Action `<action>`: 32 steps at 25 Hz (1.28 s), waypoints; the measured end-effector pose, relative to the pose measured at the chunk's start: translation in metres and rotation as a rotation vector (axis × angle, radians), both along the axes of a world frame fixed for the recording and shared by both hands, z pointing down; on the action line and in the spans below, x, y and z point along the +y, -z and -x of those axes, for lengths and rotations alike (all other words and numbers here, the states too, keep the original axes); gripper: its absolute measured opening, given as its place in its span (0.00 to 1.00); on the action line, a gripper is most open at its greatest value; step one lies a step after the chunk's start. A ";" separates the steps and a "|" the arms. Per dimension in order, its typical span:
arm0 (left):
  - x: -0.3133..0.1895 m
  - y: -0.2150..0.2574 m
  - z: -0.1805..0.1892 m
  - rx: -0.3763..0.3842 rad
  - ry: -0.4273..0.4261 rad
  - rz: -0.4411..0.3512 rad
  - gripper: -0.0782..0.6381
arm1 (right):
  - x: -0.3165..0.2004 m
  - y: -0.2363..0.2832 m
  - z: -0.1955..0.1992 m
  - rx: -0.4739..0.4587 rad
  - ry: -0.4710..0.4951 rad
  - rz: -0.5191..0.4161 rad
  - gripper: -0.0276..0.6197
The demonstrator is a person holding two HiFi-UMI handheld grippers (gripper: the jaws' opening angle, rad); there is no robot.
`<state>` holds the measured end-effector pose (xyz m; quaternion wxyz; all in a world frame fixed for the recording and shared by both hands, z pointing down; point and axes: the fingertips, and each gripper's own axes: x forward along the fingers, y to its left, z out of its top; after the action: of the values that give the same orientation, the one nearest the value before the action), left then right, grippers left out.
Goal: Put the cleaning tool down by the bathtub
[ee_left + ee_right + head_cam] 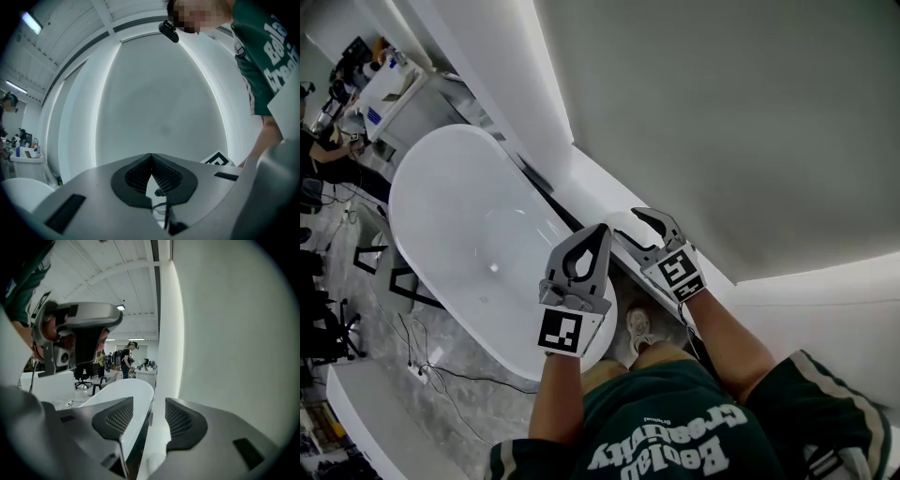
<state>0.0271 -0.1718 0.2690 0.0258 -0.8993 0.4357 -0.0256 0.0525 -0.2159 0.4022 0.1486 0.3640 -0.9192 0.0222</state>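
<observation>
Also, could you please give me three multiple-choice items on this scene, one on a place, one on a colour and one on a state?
1. In the head view the bathtub lies: A at the left; B at the right; C out of view.
2. The person's shirt is: A red; B green; C yellow.
3. The jaws: A both pairs apart; B both pairs together; C left gripper together, right gripper apart.
Answers: 1 A, the white tub fills the left half. 2 B, it is dark green cloth with pale lettering. 3 C, each gripper view shows its own jaws that way.
</observation>
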 end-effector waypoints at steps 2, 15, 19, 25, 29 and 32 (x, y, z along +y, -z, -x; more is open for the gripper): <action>-0.001 0.004 -0.005 -0.016 -0.004 -0.008 0.11 | 0.001 0.021 -0.004 -0.040 -0.004 -0.027 0.38; -0.003 0.035 -0.008 -0.076 0.005 -0.038 0.11 | 0.021 0.128 -0.007 -0.176 0.075 -0.229 0.38; -0.006 0.040 0.005 -0.076 0.030 -0.048 0.11 | 0.025 0.137 -0.002 -0.190 0.100 -0.242 0.38; -0.005 0.052 0.018 -0.075 0.068 -0.055 0.11 | 0.036 0.170 -0.001 -0.230 0.131 -0.261 0.38; 0.000 0.057 0.022 -0.085 0.082 -0.063 0.11 | 0.046 0.192 0.003 -0.267 0.161 -0.274 0.38; 0.002 0.061 0.026 -0.092 0.087 -0.062 0.11 | 0.049 0.203 0.008 -0.293 0.184 -0.278 0.38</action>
<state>0.0012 -0.1700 0.2084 0.0724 -0.8762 0.4734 -0.0546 0.0442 -0.1668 0.1992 -0.0368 0.2883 -0.9546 -0.0655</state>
